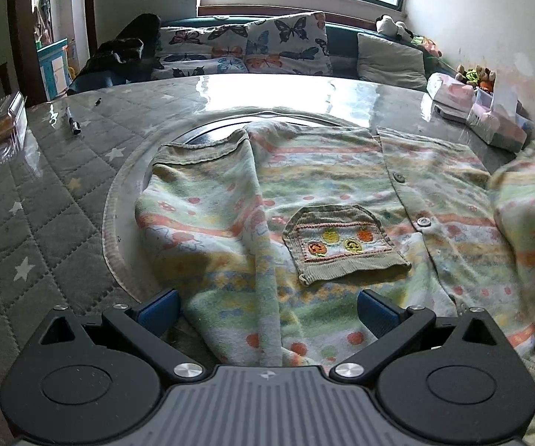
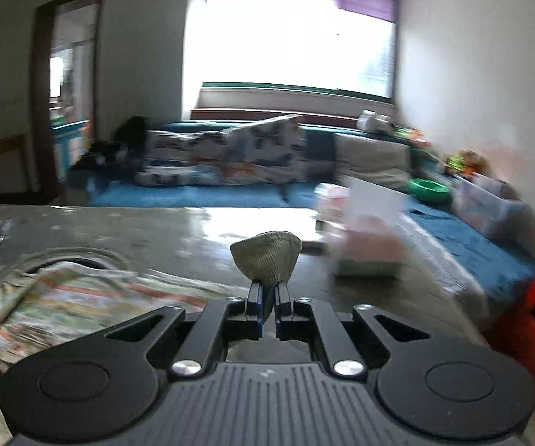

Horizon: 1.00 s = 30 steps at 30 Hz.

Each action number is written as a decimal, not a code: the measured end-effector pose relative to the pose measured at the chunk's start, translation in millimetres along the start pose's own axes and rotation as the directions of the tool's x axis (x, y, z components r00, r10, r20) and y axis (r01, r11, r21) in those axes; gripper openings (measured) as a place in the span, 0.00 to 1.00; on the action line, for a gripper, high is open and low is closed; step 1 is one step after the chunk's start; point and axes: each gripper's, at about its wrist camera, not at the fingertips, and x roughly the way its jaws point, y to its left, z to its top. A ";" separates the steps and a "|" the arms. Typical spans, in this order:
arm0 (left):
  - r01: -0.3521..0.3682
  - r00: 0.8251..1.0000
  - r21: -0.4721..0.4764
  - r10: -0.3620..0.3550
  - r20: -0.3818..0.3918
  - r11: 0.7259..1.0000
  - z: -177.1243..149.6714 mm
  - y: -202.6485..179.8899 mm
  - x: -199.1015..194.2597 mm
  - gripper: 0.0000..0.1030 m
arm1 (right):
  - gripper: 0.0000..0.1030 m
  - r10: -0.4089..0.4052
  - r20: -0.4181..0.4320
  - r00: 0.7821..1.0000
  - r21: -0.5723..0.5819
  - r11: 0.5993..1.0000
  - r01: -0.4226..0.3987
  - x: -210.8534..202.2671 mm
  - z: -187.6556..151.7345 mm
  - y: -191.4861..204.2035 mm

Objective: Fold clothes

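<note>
My right gripper (image 2: 267,297) is clamped on the ribbed cuff (image 2: 266,256) of the patterned cardigan (image 1: 304,204), lifting it; my left gripper (image 1: 267,312) stands wide over the hem, gripping nothing. The cardigan lies spread on the tabletop (image 1: 63,193), pocket (image 1: 341,245) up
</note>
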 end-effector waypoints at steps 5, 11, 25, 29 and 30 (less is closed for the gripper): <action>-0.014 1.000 0.025 0.014 -0.006 1.000 -1.9 -3.2 0.8 1.00 | 0.05 -0.109 -0.047 0.993 0.060 0.992 0.111 -11.9 -25.4 -47.0; -0.028 1.000 0.042 0.029 -0.012 0.999 -2.0 -6.9 1.8 1.00 | 0.05 -0.187 -0.138 0.973 0.113 0.973 0.203 -16.0 -66.5 -83.7; -0.046 0.999 0.048 0.047 -0.028 0.998 -0.5 -9.4 1.2 1.00 | 0.23 -0.267 -0.197 0.943 0.197 0.932 0.305 -24.5 -107.2 -115.0; -0.053 0.998 0.056 0.054 -0.022 0.997 0.0 -10.2 -3.0 1.00 | 0.23 -0.189 -0.184 0.965 0.164 0.962 0.220 -13.1 -98.9 -98.4; -0.054 0.998 0.057 0.056 -0.018 0.997 0.5 -9.8 -5.0 1.00 | 0.23 -0.167 -0.193 0.967 0.163 0.966 0.200 -7.1 -98.0 -94.6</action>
